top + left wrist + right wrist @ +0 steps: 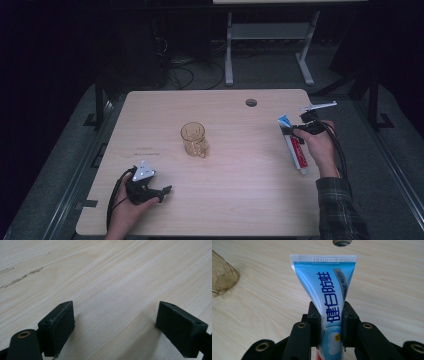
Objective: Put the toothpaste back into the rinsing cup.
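At the right of the high view the right claw (330,322) clamps the toothpaste tube (329,290) mid-body, likely for lifting, while the left claw (115,327) rests wide apart over bare counter (240,200).

A glass mug (194,139) is seen standing near the middle of the tabletop (235,200), the one obstacle there. Bare wood is left all round it, widest toward the near edge. The right edge is taken up by a toothpaste tube (294,144) pinched in the right gripper (299,129). The near left corner is occupied by the left gripper (164,192), its jaws spread over bare wood.
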`<control>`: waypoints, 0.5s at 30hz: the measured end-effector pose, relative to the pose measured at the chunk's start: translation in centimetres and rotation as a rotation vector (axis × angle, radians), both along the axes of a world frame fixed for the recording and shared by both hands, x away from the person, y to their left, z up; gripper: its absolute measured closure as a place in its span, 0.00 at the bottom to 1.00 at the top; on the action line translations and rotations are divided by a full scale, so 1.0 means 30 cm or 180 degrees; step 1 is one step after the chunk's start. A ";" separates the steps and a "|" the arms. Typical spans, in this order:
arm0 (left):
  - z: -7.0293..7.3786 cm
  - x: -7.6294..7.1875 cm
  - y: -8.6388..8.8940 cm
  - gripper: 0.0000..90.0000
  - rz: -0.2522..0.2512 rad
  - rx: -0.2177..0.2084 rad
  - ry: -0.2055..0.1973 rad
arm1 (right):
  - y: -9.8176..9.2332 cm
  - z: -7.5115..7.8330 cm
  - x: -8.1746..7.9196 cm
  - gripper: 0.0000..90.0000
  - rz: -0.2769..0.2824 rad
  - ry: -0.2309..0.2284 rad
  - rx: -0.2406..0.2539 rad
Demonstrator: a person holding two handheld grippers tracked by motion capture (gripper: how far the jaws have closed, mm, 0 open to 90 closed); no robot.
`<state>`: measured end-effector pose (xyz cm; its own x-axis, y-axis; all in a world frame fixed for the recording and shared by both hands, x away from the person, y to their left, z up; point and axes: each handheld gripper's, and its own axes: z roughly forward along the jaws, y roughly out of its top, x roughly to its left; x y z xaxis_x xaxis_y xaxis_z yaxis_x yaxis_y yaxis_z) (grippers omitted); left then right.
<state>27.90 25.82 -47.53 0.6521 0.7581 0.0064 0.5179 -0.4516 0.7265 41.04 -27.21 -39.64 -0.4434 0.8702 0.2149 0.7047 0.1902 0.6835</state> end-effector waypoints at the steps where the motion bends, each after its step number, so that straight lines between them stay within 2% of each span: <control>1: 0.000 0.000 0.000 0.16 0.0000 0.0001 0.0000 | -0.005 0.002 -0.005 0.81 0.0003 -0.0031 0.0019; 5: 0.000 0.000 0.000 0.16 -0.0001 0.0001 0.0000 | -0.020 0.012 -0.026 0.81 -0.0011 -0.0127 0.0103; 6: 0.000 0.000 0.000 0.16 0.0000 0.0000 0.0000 | -0.029 0.020 -0.040 0.81 -0.0020 -0.0197 0.0156; 7: 0.000 0.000 0.000 0.16 0.0000 0.0000 0.0000 | -0.029 0.020 -0.040 0.81 -0.0020 -0.0197 0.0156; 10: 0.000 0.000 0.000 0.16 0.0000 0.0000 0.0000 | -0.036 0.042 -0.062 0.81 -0.0010 -0.0341 0.0220; 11: 0.000 0.000 0.000 0.16 0.0000 0.0000 0.0000 | -0.036 0.042 -0.062 0.81 -0.0010 -0.0341 0.0220; 15: 0.000 0.000 0.000 0.16 0.0001 0.0000 0.0000 | -0.040 0.060 -0.085 0.81 -0.0012 -0.0489 0.0329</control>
<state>27.90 25.82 -47.53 0.6520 0.7582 0.0063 0.5180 -0.4514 0.7266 38.50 -28.42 -37.83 -0.4747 0.8487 0.2333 0.5910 0.1109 0.7990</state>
